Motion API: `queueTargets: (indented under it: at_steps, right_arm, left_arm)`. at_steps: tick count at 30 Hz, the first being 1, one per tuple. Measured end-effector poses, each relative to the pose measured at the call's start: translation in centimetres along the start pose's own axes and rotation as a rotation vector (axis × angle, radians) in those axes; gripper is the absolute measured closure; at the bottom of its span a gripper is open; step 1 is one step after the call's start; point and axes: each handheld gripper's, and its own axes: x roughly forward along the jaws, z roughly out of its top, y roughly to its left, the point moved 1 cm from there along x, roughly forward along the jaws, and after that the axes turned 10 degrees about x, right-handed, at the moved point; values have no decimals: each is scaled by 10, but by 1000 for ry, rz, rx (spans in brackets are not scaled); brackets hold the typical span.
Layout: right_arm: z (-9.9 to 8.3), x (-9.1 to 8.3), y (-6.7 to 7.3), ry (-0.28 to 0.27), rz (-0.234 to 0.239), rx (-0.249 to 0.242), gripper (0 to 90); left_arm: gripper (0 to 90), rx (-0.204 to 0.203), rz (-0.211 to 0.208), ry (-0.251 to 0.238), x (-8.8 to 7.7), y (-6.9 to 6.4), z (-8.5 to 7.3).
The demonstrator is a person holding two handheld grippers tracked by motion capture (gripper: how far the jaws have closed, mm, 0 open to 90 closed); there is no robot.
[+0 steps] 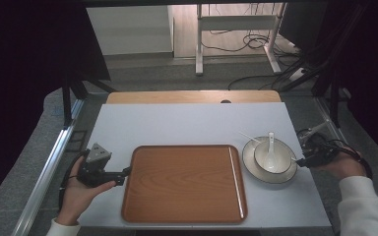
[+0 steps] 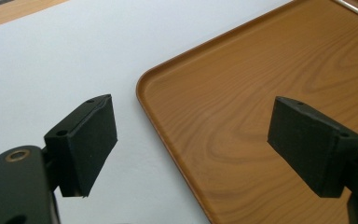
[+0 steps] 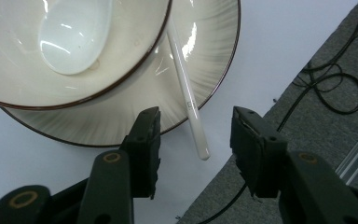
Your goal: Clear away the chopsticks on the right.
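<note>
Left tool (image 1: pixel 126 171) sits at the left rim of the wooden tray (image 1: pixel 184 183), jaws spread wide, one over the white table (image 1: pixel 177 123) and one over the tray's floor, the rim between them but not gripped. The tray is bare apart from one white chopstick (image 1: pixel 235 179) along its right edge. Just right of it stand the plate (image 1: pixel 256 169), the bowl (image 1: pixel 281 160) on it, and the spoon (image 1: pixel 269 151) inside. A second chopstick (image 3: pixel 186 93) rests across the plate rim. Right tool (image 3: pixel 193 135) hangs open at a moderate gap around its tip, holding nothing. Judgement: loading is barely begun; dishes remain off the tray.
</note>
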Motion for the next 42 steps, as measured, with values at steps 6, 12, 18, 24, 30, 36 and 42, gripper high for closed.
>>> queueTargets:
  at_steps: [6,12,18,24,30,36,42]
  right_arm:
    - [0,10,-4,43,12,-31,619]
    - [-2,20,-7,78,-10,-53,666]
    - [-2,24,-8,83,-23,-91,768]
    - [-1,26,-7,101,-17,-130,809]
    - [-1,25,-7,106,-11,-151,829]
    - [-3,23,-6,92,1,-143,837]
    - [-3,16,-6,55,-12,-84,842]
  left_arm:
    - [150,0,3,-1,-1,0,0]
    - [150,-1,2,4,1,0,0]
    - [150,3,2,6,1,-1,0]
    - [150,2,3,7,2,0,0]
    - [150,1,6,5,1,0,0]
    - [150,0,6,5,1,0,0]
    - [150,0,6,4,0,1,0]
